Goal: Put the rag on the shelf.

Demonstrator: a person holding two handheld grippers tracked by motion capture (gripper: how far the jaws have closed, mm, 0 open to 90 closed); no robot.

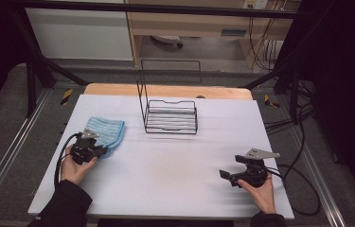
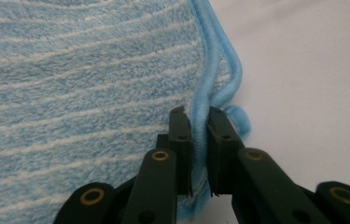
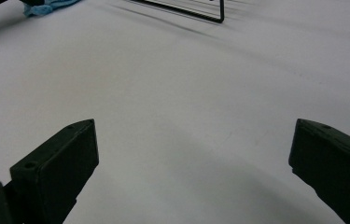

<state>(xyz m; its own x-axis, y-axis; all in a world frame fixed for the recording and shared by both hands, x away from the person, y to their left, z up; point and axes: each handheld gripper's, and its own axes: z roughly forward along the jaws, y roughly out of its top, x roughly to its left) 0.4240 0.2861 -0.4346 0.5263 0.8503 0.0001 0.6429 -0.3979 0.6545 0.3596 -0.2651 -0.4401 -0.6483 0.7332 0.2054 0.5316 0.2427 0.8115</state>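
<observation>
No writing, label, brand, number or sign can be read anywhere.

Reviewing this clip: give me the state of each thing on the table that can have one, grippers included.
Blue striped towel: folded, flat on the table, its piped edge pinched.
Left gripper: shut on the towel's edge.
Right gripper: open, nothing between the jaws, low over the bare table.
Wire rack: standing upright, empty, apart from the towel.

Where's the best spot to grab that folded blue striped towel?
Take the blue striped towel by its piped corner edge, coming in low from the near side: the stacked hems stick out there. The left tool already pinches that edge.
</observation>
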